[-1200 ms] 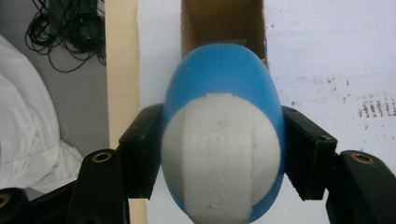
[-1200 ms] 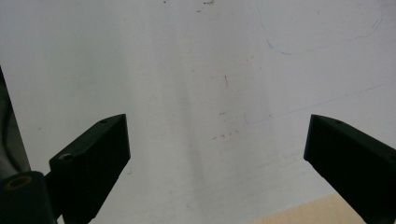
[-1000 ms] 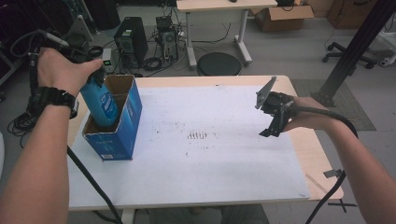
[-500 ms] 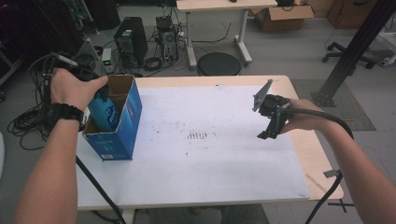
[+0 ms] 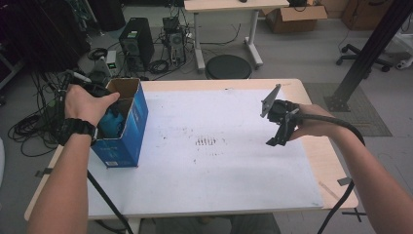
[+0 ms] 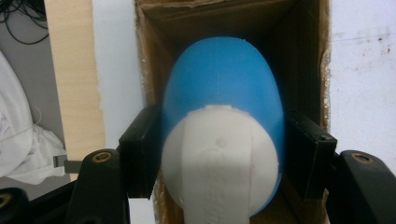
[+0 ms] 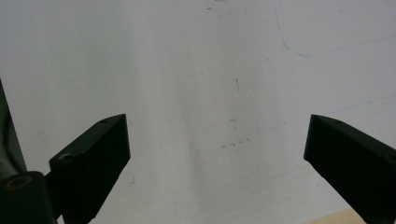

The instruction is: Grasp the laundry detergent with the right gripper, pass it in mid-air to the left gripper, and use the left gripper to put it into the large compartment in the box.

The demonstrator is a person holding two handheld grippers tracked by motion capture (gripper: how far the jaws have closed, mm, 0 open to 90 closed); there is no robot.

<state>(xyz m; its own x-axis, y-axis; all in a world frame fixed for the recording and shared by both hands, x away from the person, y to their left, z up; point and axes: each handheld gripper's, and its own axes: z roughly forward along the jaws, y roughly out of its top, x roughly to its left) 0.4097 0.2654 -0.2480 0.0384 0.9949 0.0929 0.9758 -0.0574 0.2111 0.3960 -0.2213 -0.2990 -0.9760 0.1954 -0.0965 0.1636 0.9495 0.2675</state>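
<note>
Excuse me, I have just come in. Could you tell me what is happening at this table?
A person is working at a table covered with a white sheet, with a gripper in each hand. The left gripper is shut on a blue and white object, held inside the open top of a blue cardboard box at the left side of the table. The right gripper is open and holds nothing; it hangs over the white surface at the right side.

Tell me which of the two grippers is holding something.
The left gripper: its jaws clamp the blue and white object inside the blue cardboard box. The right gripper hangs open over the white table surface.
</note>
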